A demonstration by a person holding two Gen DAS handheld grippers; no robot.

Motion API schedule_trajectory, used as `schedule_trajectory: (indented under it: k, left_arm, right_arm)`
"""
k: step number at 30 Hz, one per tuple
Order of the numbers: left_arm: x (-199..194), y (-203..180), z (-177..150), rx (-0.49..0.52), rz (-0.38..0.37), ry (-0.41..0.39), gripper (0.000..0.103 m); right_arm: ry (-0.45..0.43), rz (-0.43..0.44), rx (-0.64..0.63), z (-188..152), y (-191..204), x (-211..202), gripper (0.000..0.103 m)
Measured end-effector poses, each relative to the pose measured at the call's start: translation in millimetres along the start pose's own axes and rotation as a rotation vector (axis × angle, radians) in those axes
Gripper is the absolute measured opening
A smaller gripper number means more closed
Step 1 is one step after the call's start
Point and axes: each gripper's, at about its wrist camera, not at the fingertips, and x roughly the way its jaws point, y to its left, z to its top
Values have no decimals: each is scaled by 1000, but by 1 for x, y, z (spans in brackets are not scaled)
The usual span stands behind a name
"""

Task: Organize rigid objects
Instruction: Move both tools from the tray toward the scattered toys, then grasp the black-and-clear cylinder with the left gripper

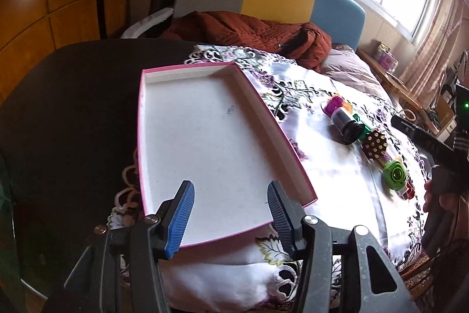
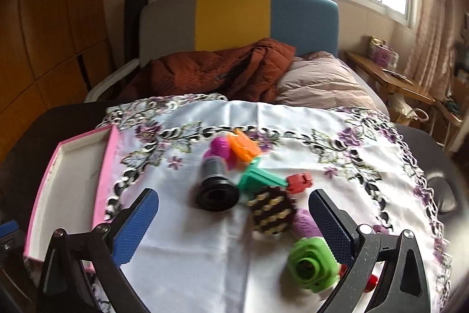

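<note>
A pink-sided box lid with a white inside (image 1: pixel 205 143) lies empty on the table's left; it also shows in the right wrist view (image 2: pixel 67 187). My left gripper (image 1: pixel 231 210) is open and empty above its near end. Several small plastic toys lie in a row on the white flowered cloth (image 2: pixel 263 125): a black cylinder (image 2: pixel 215 187), a dark studded block (image 2: pixel 271 213), a green round piece (image 2: pixel 310 263), a teal piece (image 2: pixel 258 176), an orange piece (image 2: pixel 243 147), a magenta piece (image 2: pixel 219 148), a red piece (image 2: pixel 299 181). My right gripper (image 2: pixel 234 225) is open and empty above them.
The round dark table (image 1: pixel 67 113) carries the cloth. Behind it is a bed with a rust quilt (image 2: pixel 211 72) and a grey, yellow and blue headboard (image 2: pixel 234 19). A wooden side table (image 2: pixel 390 78) stands at the right under the window. A wooden wardrobe (image 1: pixel 44 5) is at the left.
</note>
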Motion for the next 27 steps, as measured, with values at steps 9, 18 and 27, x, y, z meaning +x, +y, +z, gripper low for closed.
schedule_trajectory:
  k: [9, 18, 27]
  left_arm:
    - [26, -40, 14, 73, -45, 69, 53]
    - [50, -90, 31, 119, -146, 123, 53]
    - [98, -138, 66, 108, -261, 213, 53]
  right_arm:
    - [10, -130, 211, 0, -101, 26, 103]
    - [53, -71, 363, -5, -124, 30, 103]
    - [40, -52, 428, -6, -136, 28, 103]
